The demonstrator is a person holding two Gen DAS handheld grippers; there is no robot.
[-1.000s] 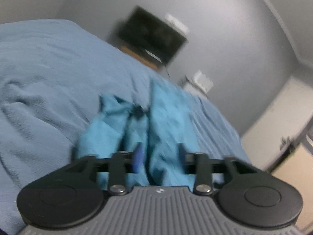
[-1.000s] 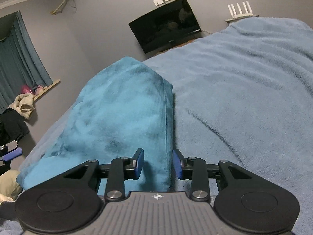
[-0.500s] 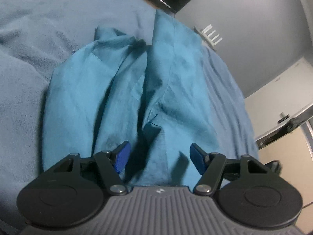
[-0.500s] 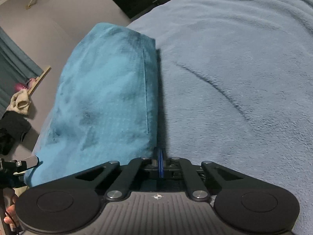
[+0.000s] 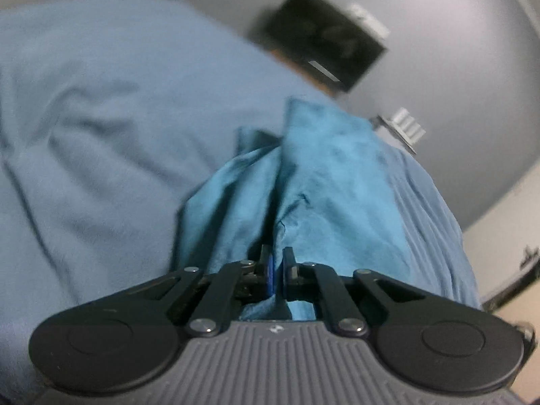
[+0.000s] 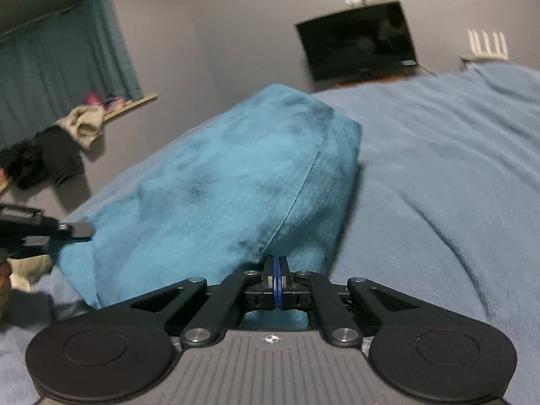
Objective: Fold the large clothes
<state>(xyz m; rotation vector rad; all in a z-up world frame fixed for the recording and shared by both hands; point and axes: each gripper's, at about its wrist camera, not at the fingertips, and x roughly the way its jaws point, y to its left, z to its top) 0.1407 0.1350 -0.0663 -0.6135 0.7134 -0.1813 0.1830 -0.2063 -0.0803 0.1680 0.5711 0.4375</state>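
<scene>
Both grippers pinch the teal garment on the blue bed.

The teal garment (image 5: 324,182) lies crumpled on the light blue blanket (image 5: 101,128), near the edge of the bed. The left gripper (image 5: 277,263) has just closed, and a raised fold of the cloth is clamped between its blue pads. In the right wrist view the same garment (image 6: 216,182) rises like a tent, and the right gripper (image 6: 276,268) has its jaws pressed together on the near edge by the seam. The left gripper also shows there at the far left, touching the cloth. A dark television (image 6: 357,40) hangs on the grey wall behind.
</scene>
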